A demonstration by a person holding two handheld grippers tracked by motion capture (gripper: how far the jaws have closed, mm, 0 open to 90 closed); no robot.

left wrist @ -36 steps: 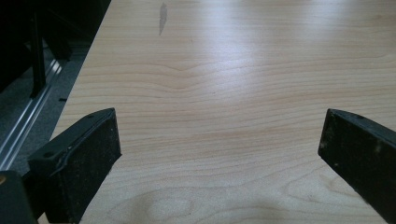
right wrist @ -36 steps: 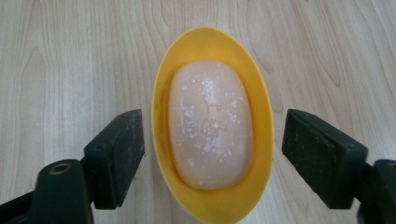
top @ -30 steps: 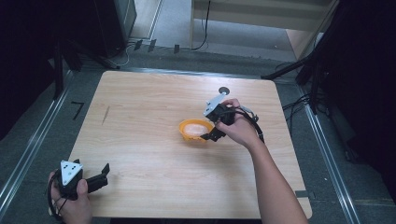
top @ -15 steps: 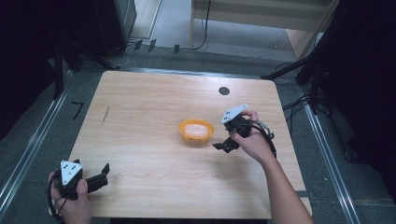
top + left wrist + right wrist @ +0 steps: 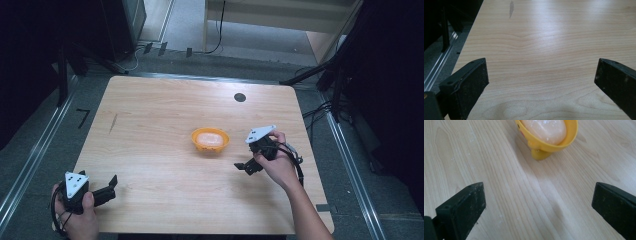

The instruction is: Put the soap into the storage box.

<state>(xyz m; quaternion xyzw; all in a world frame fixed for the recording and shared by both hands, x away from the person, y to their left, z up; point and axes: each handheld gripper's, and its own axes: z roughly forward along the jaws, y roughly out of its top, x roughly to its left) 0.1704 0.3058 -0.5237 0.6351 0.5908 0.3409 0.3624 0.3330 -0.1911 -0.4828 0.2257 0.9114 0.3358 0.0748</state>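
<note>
The right hand-held gripper (image 5: 244,167) sits low over the counter (image 5: 150,130), jaws spread wide with nothing between them; they have just been opening. The orange bowl (image 5: 210,140) stands on the counter ahead of this hand-held gripper, near its jaw tips but apart from them. In the right gripper view, the bowl (image 5: 549,138) lies beyond the open jaws, upright on a small foot, with a pale, translucent rounded mass (image 5: 544,128) inside it. The left hand-held gripper (image 5: 107,187) rests at the near left corner of the counter, jaws apart and empty, well apart from the bowl. Bare wood lies between its jaws in the left gripper view.
</note>
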